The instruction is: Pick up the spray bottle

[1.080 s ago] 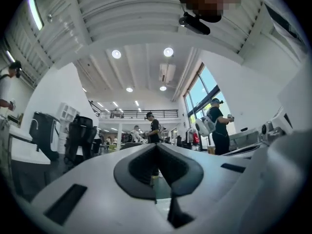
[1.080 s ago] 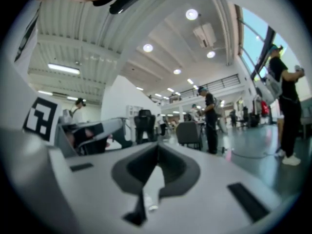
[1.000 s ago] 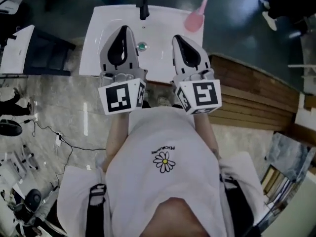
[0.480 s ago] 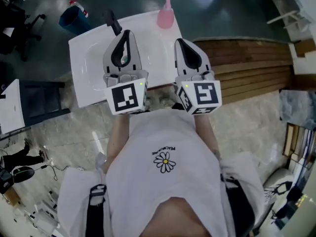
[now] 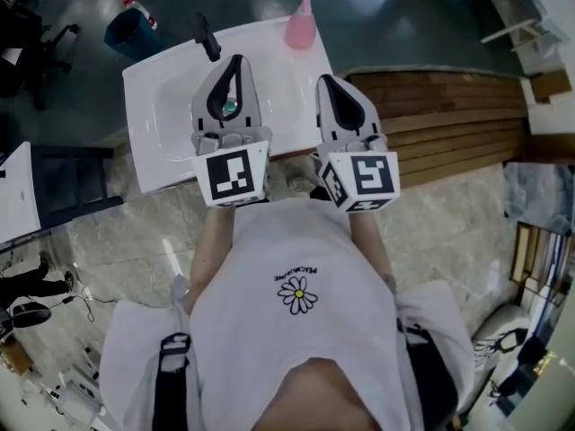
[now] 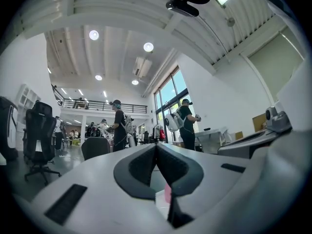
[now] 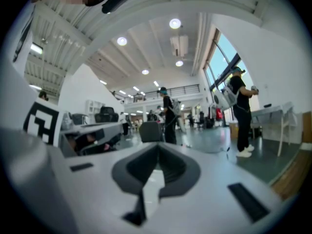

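- The pink spray bottle (image 5: 300,25) sits on the far right corner of a white sink (image 5: 148,115), and neither claw touches it.
- A black faucet (image 5: 207,39) rises from the sink's far rim, to the left of the bottle. A green drain (image 5: 229,106) shows in the bowl.
- The left claw (image 5: 236,59) hangs over the bowl, pointing towards the far rim, well short of the bottle. In its own view its jaws are pressed together at the tips (image 6: 156,146) with nothing between them.
- The right claw (image 5: 321,79) is over the sink's right part, the nearer of the two to the bottle but apart from it. Its jaws are likewise pressed together (image 7: 157,157) and empty.
- Each claw carries a marker cube, one on the left (image 5: 232,176) and one on the right (image 5: 364,178), held just in front of the person's white shirt (image 5: 296,330).
- A wooden platform (image 5: 449,124) adjoins the sink on the right. A blue bin (image 5: 130,30) stands on the dark floor beyond the sink's far left corner.
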`<state>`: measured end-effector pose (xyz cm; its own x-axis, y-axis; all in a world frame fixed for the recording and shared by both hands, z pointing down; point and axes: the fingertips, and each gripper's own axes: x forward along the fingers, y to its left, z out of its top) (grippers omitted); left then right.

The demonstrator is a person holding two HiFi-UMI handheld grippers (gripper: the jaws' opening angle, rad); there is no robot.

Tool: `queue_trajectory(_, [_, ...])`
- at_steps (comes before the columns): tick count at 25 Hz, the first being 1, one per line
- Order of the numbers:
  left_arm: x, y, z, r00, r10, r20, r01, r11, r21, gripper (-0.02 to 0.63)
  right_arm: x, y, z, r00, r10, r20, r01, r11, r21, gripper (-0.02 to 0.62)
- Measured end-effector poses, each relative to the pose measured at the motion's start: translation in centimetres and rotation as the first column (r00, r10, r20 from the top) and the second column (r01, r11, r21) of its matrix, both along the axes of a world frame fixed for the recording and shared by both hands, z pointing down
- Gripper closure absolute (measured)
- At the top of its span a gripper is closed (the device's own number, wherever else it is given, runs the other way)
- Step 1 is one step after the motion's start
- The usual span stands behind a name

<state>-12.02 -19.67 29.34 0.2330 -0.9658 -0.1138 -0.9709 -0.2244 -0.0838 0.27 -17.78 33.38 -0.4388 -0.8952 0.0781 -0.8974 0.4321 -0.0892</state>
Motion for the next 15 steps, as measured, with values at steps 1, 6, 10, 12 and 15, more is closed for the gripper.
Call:
queue_trajectory(1, [-0.1,0.1,0.0,1.000,-0.007,-0.001,0.007,1.000,-0.001,0.586,0.0,0.0,0.1,1.000,-0.003,0.003,0.003,1.000,0.001,0.566])
queue_trajectory(6, [-0.7,0.3,-0.1,0.999,-0.042,-0.014,0.042,0.999,0.006,0.586,-0.3,-0.1,0.2,0.999,-0.031,0.010,0.031,1.000,0.004,0.566])
queue_trajectory(10, [-1.1,0.3,-0.3,0.998,-0.059,-0.015,0.059,0.998,0.018,0.586,-0.4,-0.5,0.3,0.999,-0.043,0.013,0.042,0.999,0.006,0.566])
queue_trajectory(12, [-1.1,0.2,-0.4,0.998,-0.063,-0.013,0.064,0.998,0.023,0.586,-0.2,-0.8,0.3,0.999,-0.042,0.015,0.042,0.999,0.007,0.566])
queue_trajectory(15, [-1.0,0.1,-0.5,0.998,-0.066,-0.012,0.066,0.997,0.026,0.586,0.1,-1.5,0.3,0.999,-0.038,0.016,0.038,0.999,-0.003,0.565])
